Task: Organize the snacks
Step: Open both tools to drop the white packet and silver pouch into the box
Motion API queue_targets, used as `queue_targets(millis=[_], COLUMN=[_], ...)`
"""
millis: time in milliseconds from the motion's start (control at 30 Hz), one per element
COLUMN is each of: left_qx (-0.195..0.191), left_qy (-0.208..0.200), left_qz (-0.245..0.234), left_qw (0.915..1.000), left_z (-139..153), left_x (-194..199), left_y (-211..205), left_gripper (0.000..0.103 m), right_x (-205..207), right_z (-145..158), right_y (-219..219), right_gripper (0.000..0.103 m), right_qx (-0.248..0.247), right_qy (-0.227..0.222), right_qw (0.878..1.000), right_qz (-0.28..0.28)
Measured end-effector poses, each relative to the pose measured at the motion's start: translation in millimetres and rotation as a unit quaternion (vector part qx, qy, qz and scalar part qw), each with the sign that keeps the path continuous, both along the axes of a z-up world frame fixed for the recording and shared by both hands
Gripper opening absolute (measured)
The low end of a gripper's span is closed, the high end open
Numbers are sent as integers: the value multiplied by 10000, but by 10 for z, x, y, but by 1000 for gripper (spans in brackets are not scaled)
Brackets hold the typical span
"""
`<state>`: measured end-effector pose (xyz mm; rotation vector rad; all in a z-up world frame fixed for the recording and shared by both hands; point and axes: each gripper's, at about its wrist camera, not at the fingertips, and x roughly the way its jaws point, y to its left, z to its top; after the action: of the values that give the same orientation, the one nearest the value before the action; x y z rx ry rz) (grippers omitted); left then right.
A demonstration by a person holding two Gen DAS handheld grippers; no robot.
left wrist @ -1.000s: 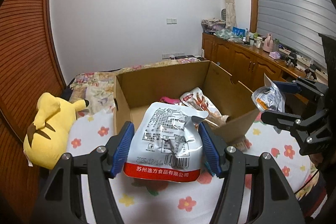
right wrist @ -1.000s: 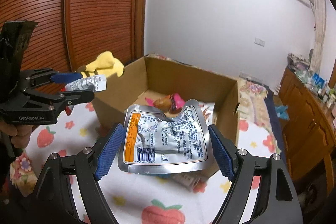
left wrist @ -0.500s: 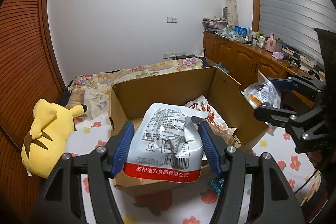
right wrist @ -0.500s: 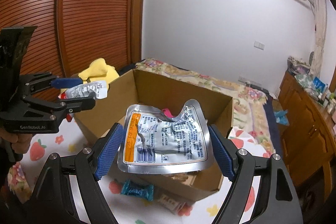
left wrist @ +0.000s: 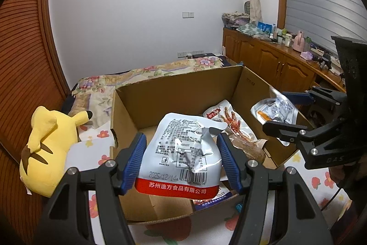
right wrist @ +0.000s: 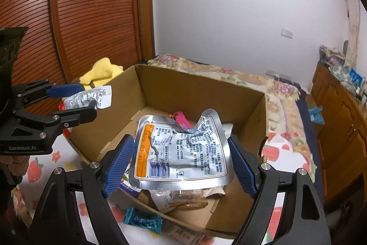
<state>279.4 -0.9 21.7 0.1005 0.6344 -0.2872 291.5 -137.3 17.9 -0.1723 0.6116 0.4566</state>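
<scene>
Left wrist view: the left hand-held gripper (left wrist: 181,153) clamps a white snack pouch with a red band (left wrist: 181,150) over the cardboard box (left wrist: 183,88), yellow plush (left wrist: 45,144) at nine o'clock.

Right wrist view: the right hand-held gripper (right wrist: 181,164) grips a silver snack pouch (right wrist: 181,153) above the same box, teal candy (right wrist: 142,221) at seven o'clock.

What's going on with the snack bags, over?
Left gripper grips red-banded pouch. Right gripper grips orange-striped pouch. Both above cardboard box. Nothing blocking.
</scene>
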Motion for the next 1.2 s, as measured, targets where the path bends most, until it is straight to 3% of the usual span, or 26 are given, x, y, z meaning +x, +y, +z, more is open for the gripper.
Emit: queue_targets(millis=[267, 800, 1200], left_qx=[33, 42, 25], left_qy=[93, 320, 265], left_qz=[-13, -39, -153], left_qw=[10000, 9995, 9995], left_z=[-62, -212, -175], left_x=[116, 328, 139], left_y=[-65, -162, -254], left_gripper=[63, 65, 64], right_x=[80, 44, -156], right_z=[-144, -149, -65], right_y=[-11, -136, -225], right_gripper=[85, 86, 86], right_qx=[-26, 103, 146], right_qy=[192, 176, 34], right_qw=[9998, 9997, 9997], right_qz=[-60, -155, -182])
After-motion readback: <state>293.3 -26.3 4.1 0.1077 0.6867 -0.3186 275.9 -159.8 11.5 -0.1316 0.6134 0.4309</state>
